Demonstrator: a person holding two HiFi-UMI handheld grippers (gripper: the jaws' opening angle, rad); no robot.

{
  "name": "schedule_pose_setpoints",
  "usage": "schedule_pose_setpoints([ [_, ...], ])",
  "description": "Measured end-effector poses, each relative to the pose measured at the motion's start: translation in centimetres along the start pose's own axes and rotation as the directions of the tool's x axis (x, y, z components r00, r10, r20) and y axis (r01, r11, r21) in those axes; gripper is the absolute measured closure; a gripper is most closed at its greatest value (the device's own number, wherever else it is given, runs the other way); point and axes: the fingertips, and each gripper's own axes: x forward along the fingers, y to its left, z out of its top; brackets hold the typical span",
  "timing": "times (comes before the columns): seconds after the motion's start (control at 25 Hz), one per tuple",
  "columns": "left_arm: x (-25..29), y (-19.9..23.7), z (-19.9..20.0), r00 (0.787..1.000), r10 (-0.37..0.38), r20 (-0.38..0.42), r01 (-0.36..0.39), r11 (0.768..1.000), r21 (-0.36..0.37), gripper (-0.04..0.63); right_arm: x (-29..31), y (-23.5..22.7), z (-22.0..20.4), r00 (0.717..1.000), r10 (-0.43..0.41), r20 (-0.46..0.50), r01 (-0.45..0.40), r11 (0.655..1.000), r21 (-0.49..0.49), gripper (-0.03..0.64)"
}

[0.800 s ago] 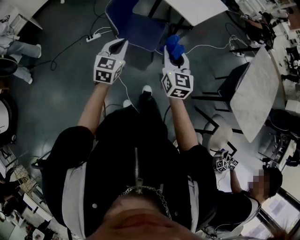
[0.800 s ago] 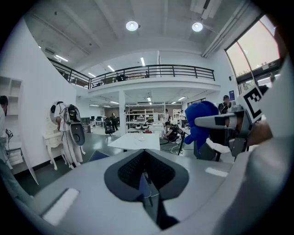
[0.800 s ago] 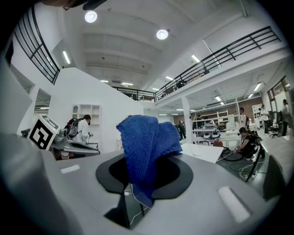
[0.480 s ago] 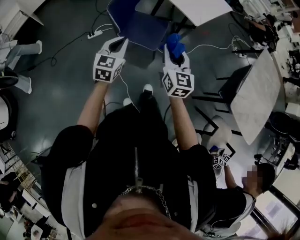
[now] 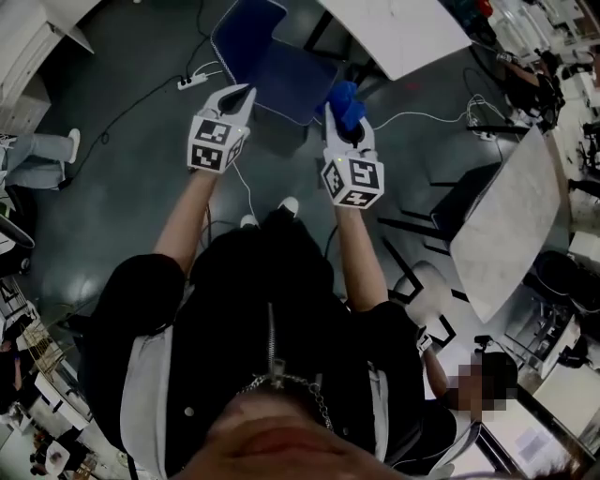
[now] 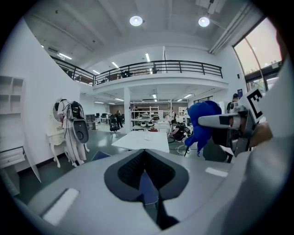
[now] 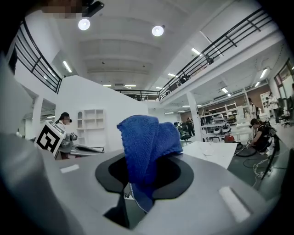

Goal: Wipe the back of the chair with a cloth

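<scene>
A blue chair (image 5: pixel 281 70) stands on the dark floor just beyond both grippers in the head view, its back (image 5: pixel 239 33) at the far left side. My right gripper (image 5: pixel 340 105) is shut on a blue cloth (image 5: pixel 347 97), which bunches up above the jaws near the seat's right front corner. In the right gripper view the cloth (image 7: pixel 148 140) fills the jaws (image 7: pixel 144 170). My left gripper (image 5: pixel 246 93) is shut and holds nothing, with its tip at the seat's near edge. A sliver of the blue chair (image 6: pixel 147 188) shows below its closed jaws (image 6: pixel 146 152).
A white table (image 5: pixel 403 28) stands just behind the chair. A grey-topped table (image 5: pixel 502 216) with dark chairs is at the right. A power strip (image 5: pixel 192 80) and cables lie on the floor at the left. Another person (image 5: pixel 473 389) is at the lower right.
The chair now lies fuller in the head view and both grippers sit a little closer to it. The cloth stays in the right gripper. The person at the lower right has shifted.
</scene>
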Motion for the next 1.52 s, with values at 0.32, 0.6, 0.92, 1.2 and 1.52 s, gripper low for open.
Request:
schedule_pose_setpoints([
  [0.32,3.9,1.8,2.6,0.998,0.064,0.010,-0.064,0.998,-0.015,0.586,4.2,-2.9,1.5,0.997,0.079,-0.001,-0.079,0.997,-0.014,0.508],
  [0.6,9.8,5.3,2.6,0.994,0.108,0.003,-0.108,0.993,-0.045,0.585,11.2,-5.8,1.1,0.991,0.136,-0.015,-0.135,0.991,0.015,0.508],
  [0.92,17.7,11.2,3.8,0.990,0.144,-0.008,-0.144,0.985,-0.099,0.584,22.2,-8.2,3.1,0.978,0.203,-0.049,-0.204,0.978,-0.030,0.508],
  [1.2,22.4,16.2,4.2,0.985,0.172,-0.036,-0.175,0.978,-0.111,0.584,31.1,-8.9,3.9,0.960,0.267,-0.089,-0.272,0.961,-0.053,0.508],
  [1.52,26.1,18.2,2.3,0.965,0.253,-0.071,-0.260,0.957,-0.127,0.584,39.0,-10.7,1.4,0.922,0.371,-0.114,-0.376,0.926,-0.029,0.508],
])
